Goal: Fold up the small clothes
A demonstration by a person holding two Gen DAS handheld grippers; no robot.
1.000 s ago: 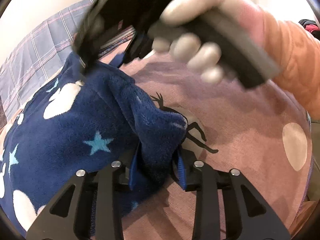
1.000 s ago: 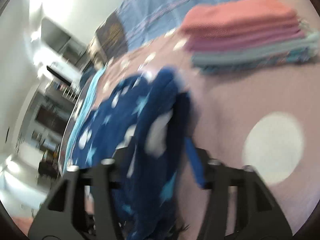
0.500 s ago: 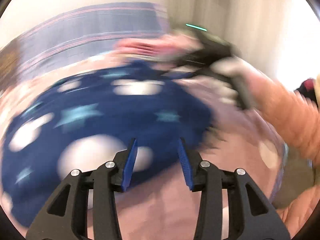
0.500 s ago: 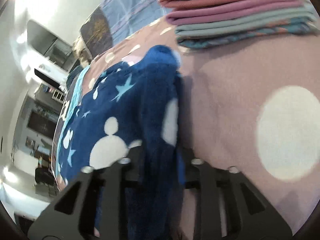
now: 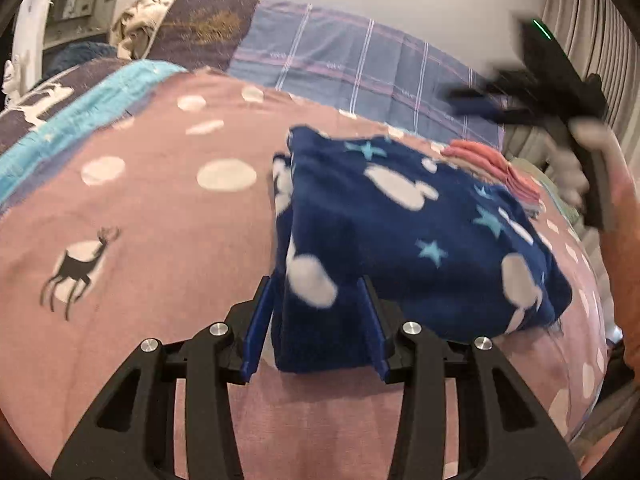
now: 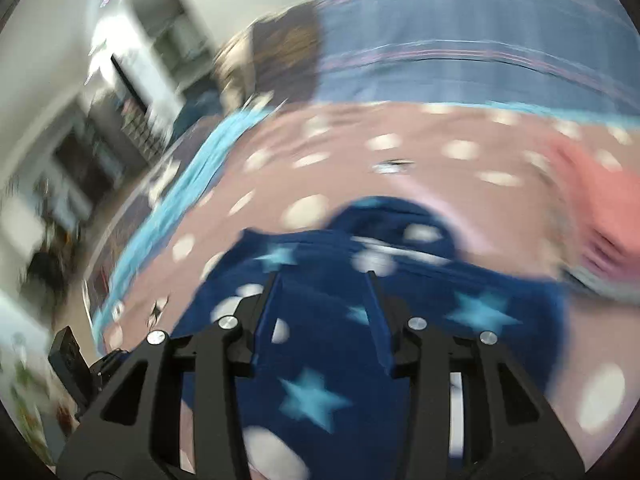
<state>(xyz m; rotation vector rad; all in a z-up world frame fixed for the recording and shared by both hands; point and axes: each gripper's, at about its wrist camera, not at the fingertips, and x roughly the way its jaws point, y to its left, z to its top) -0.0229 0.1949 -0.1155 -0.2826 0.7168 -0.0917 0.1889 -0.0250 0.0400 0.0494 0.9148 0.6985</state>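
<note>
Navy fleece garment [image 5: 420, 248] sits between the left hand-held gripper's [image 5: 316, 316] part-open jaws.

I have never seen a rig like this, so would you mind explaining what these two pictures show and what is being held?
A person holds a two-finger gripper in each hand, and each carries a fisheye camera looking along its fingers. In the left view, the left gripper has a fold of the navy star-patterned garment between its blue pads. The right gripper, blurred, hangs above, apparently empty. In the blurred right view, that gripper hovers over the same garment. Everything lies on a pink spotted bedspread, with a stack of folded clothes behind.
</note>
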